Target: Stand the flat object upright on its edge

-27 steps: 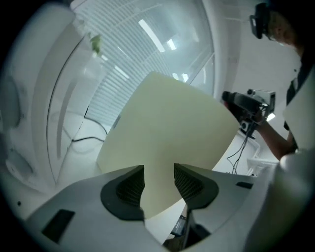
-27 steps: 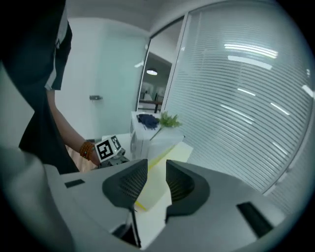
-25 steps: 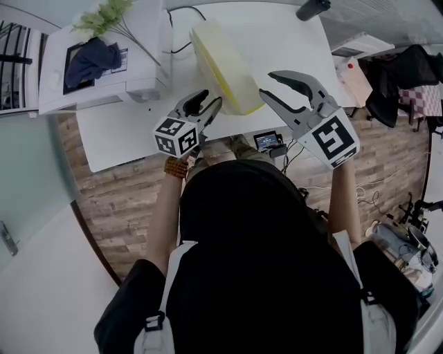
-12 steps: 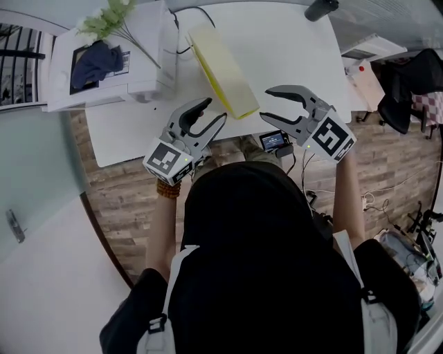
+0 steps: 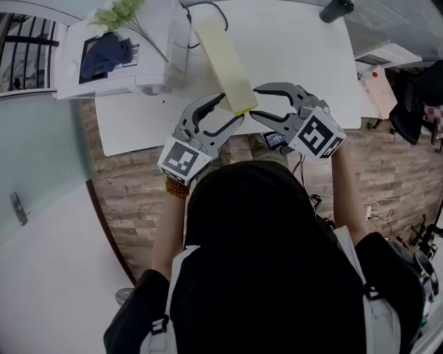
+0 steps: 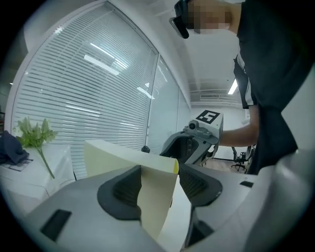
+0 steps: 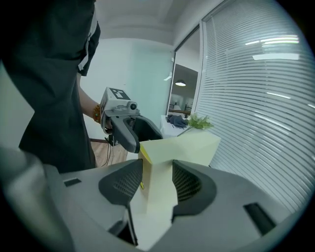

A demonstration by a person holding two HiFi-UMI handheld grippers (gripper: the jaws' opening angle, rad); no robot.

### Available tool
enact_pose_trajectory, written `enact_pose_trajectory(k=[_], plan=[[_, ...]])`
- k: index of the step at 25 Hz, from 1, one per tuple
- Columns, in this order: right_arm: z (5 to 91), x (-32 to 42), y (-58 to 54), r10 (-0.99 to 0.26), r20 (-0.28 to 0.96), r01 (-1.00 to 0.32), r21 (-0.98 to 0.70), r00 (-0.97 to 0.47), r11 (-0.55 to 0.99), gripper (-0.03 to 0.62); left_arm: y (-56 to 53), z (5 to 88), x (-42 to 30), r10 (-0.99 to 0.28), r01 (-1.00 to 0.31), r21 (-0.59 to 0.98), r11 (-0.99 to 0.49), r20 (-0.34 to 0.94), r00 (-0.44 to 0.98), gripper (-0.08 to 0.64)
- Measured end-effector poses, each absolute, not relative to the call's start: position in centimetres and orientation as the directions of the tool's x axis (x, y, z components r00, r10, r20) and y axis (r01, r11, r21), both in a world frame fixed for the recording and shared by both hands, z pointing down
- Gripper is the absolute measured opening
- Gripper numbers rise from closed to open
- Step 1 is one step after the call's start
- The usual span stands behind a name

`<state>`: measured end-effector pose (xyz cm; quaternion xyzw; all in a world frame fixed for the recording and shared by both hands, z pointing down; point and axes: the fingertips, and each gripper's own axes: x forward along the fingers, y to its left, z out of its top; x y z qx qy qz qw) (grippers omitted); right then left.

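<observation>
A white surface is shown. A pale yellow board is stood on edge on it, reaching the near rim. A black cable and a dark cylinder are seen at the far side.

Table bears flat object, seemingly between left tool and right tool.

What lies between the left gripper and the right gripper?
The near end of the yellow slab, seen in the head view. The left gripper and right gripper each have it between jaws that have just been opening.
</observation>
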<state>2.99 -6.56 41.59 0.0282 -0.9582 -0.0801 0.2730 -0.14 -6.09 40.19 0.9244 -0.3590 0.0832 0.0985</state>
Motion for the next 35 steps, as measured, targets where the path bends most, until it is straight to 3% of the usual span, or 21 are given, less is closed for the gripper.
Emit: enact_pose_trajectory(k=[4,10,15,18,22,27,35], plan=[[41.5,3.0,-7.4,-0.158,0.54,-0.046,0.215,-0.826,0.976,0.173,-7.1,39.8,-0.1,-0.653,-0.685,0.08,-0.724,0.238,0.719,0.244],[39.9,4.6,-9.1,-0.249,0.522,-0.096,0.302,-0.816,0.948,0.169,-9.0,38.4,1.3,-0.643,-0.66,0.109,-0.743,0.155,0.75,0.223],[41.4,6.4,-9.9,-0.303,0.566,-0.082,0.382,-0.766,0.921,0.164,-9.9,40.1,3.0,-0.592,-0.615,0.057,-0.786,0.214,0.777,0.225],[41.9,7.2,-9.8,-0.332,0.53,-0.114,0.401,-0.78,0.909,0.165,-9.9,40.3,3.4,-0.59,-0.607,0.039,-0.794,0.193,0.784,0.229],[43.8,8.6,-9.7,-0.338,0.527,-0.174,0.335,-0.78,0.926,0.208,-9.1,43.3,2.8,-0.583,-0.61,0.037,-0.792,0.252,0.772,0.239],[46.5,8.0,-9.3,-0.306,0.571,-0.16,0.292,-0.762,0.943,0.219,-8.9,46.4,3.4,-0.553,-0.597,0.028,-0.802,0.343,0.759,0.239],[46.8,7.0,-11.1,-0.412,0.565,-0.242,0.353,-0.715,0.904,0.221,-11.1,46.7,4.2,-0.607,-0.65,-0.007,-0.76,0.366,0.705,0.225]])
